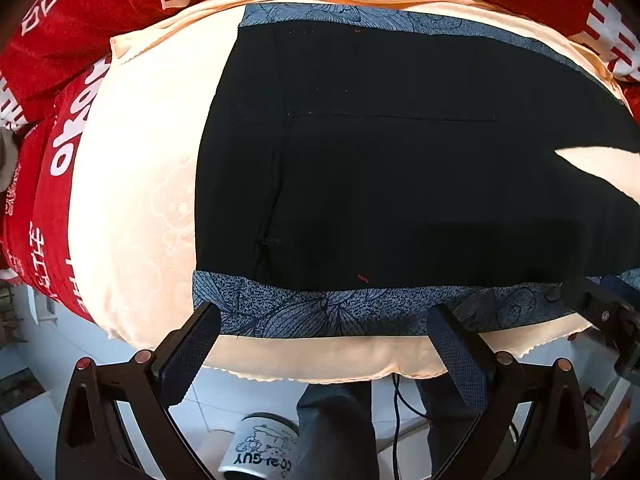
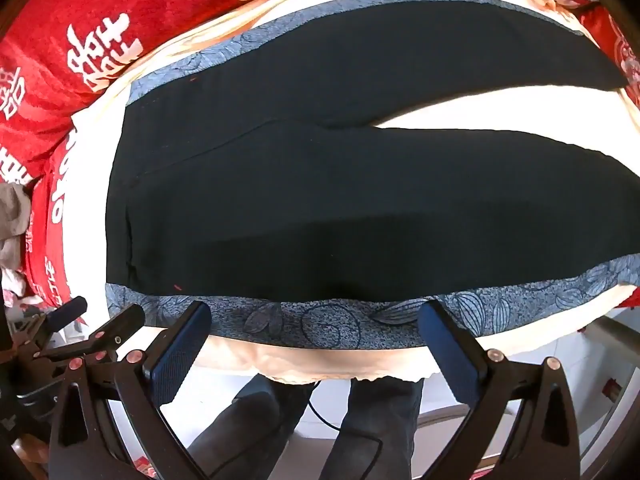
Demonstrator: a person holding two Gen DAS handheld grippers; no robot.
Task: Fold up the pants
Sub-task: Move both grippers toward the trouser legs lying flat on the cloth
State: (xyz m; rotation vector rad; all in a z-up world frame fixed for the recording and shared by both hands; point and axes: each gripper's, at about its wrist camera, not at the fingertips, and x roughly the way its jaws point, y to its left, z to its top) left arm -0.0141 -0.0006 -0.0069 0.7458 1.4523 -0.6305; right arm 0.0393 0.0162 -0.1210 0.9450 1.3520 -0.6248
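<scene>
Both tools hovering wide open over soft black pants (image 2: 320, 208).
Left tool (image 1: 324, 320) and right tool (image 2: 316, 316) are nearing the patterned near hem (image 2: 328, 324); limp, light cloth, probably slippery.

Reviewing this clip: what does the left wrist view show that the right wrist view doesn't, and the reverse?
Only the left wrist view shows a printed mug on the floor below. Only the right wrist view shows both pant legs forking apart over the cream cloth. Both show the black pants with a blue patterned side strip, the red blanket, and both grippers, left gripper and right gripper, open.
</scene>
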